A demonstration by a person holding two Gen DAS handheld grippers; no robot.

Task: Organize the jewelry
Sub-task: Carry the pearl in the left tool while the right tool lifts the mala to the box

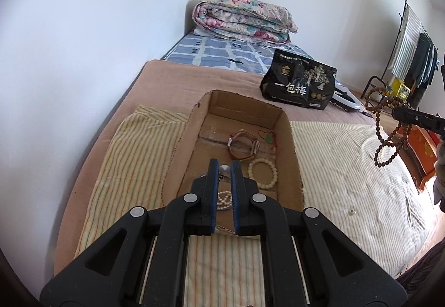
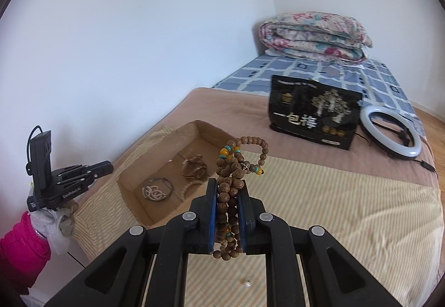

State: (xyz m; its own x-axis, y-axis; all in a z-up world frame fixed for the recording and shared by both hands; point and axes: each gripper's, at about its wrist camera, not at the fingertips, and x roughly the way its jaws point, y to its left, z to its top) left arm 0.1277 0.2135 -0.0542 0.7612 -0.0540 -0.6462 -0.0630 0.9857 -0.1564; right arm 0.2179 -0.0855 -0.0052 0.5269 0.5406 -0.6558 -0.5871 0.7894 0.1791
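Note:
An open cardboard box (image 1: 295,145) lies on the striped cloth on the bed. Inside it are a brown strap bracelet (image 1: 243,146), a white bead bracelet (image 1: 262,172), a pearl string (image 1: 224,200) and a green pendant (image 1: 267,138). My left gripper (image 1: 224,168) hovers over the box's near end, shut on a small pearl piece (image 1: 224,169) at its tips. My right gripper (image 2: 228,187) is shut on a long string of wooden beads (image 2: 233,168), held above the cloth to the right of the box (image 2: 133,196). The same beads (image 1: 386,140) dangle at the right of the left wrist view.
A black snack bag (image 2: 314,118) and a ring light (image 2: 389,134) lie beyond the box. A folded floral quilt (image 1: 244,19) is by the far wall. A loose pearl (image 2: 247,284) rests on the striped cloth (image 2: 347,209). A pink sleeve (image 2: 22,246) holds the left gripper (image 2: 103,166).

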